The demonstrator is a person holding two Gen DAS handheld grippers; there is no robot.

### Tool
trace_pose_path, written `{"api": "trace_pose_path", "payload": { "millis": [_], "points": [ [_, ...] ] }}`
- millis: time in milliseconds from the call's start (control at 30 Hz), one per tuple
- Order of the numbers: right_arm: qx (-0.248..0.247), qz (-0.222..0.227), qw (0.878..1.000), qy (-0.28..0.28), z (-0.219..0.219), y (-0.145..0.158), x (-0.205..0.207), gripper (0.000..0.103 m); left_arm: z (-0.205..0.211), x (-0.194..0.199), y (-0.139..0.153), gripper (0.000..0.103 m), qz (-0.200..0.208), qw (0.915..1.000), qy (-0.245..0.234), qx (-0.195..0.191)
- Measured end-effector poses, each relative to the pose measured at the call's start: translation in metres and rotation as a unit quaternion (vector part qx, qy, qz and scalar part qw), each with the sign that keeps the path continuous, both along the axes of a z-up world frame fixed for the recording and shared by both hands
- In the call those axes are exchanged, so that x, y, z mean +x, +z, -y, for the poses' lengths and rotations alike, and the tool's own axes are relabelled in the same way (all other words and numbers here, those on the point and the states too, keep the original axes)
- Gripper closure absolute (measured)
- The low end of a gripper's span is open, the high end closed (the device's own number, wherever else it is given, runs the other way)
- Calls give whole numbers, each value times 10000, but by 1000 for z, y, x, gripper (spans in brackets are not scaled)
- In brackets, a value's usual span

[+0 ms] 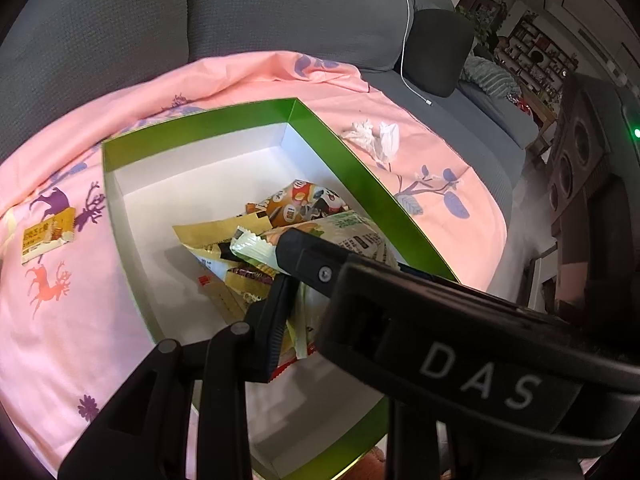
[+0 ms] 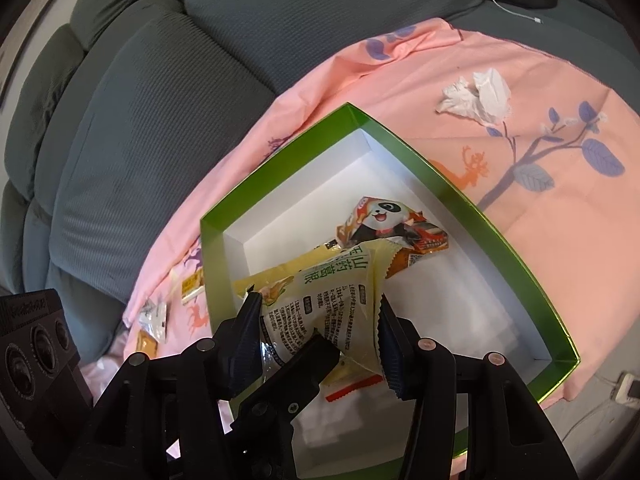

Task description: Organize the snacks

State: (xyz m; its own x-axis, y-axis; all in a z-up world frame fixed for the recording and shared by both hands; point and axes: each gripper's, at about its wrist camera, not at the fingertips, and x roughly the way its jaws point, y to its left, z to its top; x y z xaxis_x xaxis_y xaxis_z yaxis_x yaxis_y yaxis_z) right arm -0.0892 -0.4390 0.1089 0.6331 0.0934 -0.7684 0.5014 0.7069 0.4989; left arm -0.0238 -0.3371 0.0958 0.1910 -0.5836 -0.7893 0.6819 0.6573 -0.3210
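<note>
jaws first: the right gripper is clamped on a pale yellow-green snack pouch, one pad on each side edge of the bag, and the left gripper is squeezed almost fully together on what looks like the same pouch, though from the left wrist view i can't be sure which wrapper its tips are pinching. both are down over the green box, and the pouch hangs just above the white floor of that box, right over the little pile already in there: a panda packet, some gold wrappers, a cream bar.

the pouch looks light, puffy and crinkly, a soft film bag that buckles wherever it's pressed; it's visibly creased between the right pads. slick film, so i'd judge the flat sealed seams at the ends the safest hold, not the air-filled belly, which would slide or crush whatever is inside.

outside the box, a yellow snack packet lies on the pink sheet, with more small packets showing in the right wrist view. a crumpled tissue sits well apart on the far side.
</note>
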Motion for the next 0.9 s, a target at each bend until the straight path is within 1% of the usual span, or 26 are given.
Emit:
{"api": "trace_pose_path", "payload": {
  "millis": [167,233,267,300,400,467,500,533,600,667,767,833,900],
  "points": [
    [91,-20,9998,-164,8,-6,-2,49,7,2,-4,76,-77,10000,-35,13],
    [108,-81,9995,-291,11,-9,-4,49,10,7,-10,71,-272,9996,-43,20],
    [120,-120,9992,-371,13,-10,-5,49,10,9,-13,71,-425,9991,-39,-26],
    [135,-130,9988,-453,15,-11,-8,49,10,9,-14,71,-482,9988,-49,-110],
    [91,-121,9985,-522,19,-11,-12,49,10,8,-15,66,-577,9981,-66,-200],
    [76,-164,9979,-622,21,-12,-14,46,9,7,-15,63,-651,9976,-60,-213],
    [14,-229,9974,-688,22,-12,-16,44,8,5,-14,58,-629,9978,-59,-187],
    [-64,-282,9968,-741,22,-11,-17,44,7,3,-11,49,-542,9984,-46,-144],
    [-227,-317,9956,-847,23,-8,-20,44,0,-2,-4,41,-182,9998,48,-67],
    [-234,-266,9952,-914,25,-6,-24,44,-7,-3,1,41,8,9999,120,-40],
    [-274,-155,9953,-917,25,-1,-28,42,-28,1,10,40,23,9994,309,-161],
    [-348,-77,9951,-918,23,5,-31,32,-44,5,15,30,21,9986,468,-259],
    [-462,25,9945,-943,19,12,-34,29,-68,8,21,27,107,9971,674,-340]
  ]
}}
